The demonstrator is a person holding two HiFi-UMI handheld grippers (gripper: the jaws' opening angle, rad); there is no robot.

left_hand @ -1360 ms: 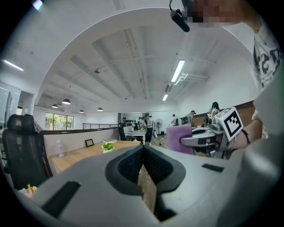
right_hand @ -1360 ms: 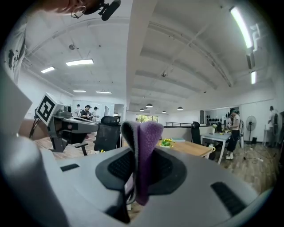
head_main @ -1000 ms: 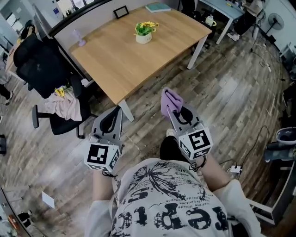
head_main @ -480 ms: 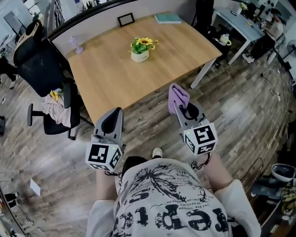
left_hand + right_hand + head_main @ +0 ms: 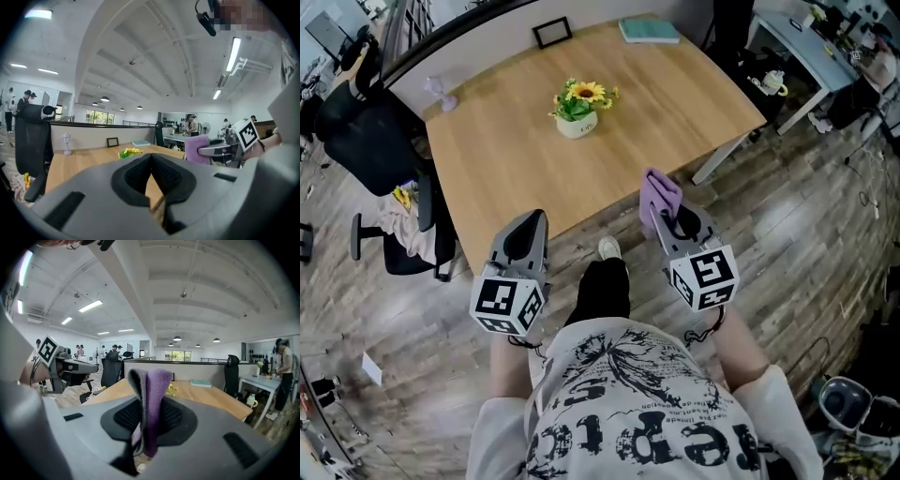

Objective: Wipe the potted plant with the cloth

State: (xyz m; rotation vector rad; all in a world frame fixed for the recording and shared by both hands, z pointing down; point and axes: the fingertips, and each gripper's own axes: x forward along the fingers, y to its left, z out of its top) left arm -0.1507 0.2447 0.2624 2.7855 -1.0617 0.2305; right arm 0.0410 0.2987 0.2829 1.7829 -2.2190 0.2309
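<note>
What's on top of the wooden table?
A potted plant with yellow flowers mid-table, a dark frame and a teal book at the far edge, a small pale lamp at the left corner. Leaves hide the pot's inside.

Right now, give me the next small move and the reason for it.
Probably carry the right gripper forward over the table toward the potted plant. Its jaws are clamped on the purple cloth, but the plant stands well beyond it, mid-table. The left gripper is shut and empty.

Folded purple cloth [image 5: 659, 197] stands upright; potted plant [image 5: 577, 108], apparently sunflowers, on table [image 5: 675, 103].
</note>
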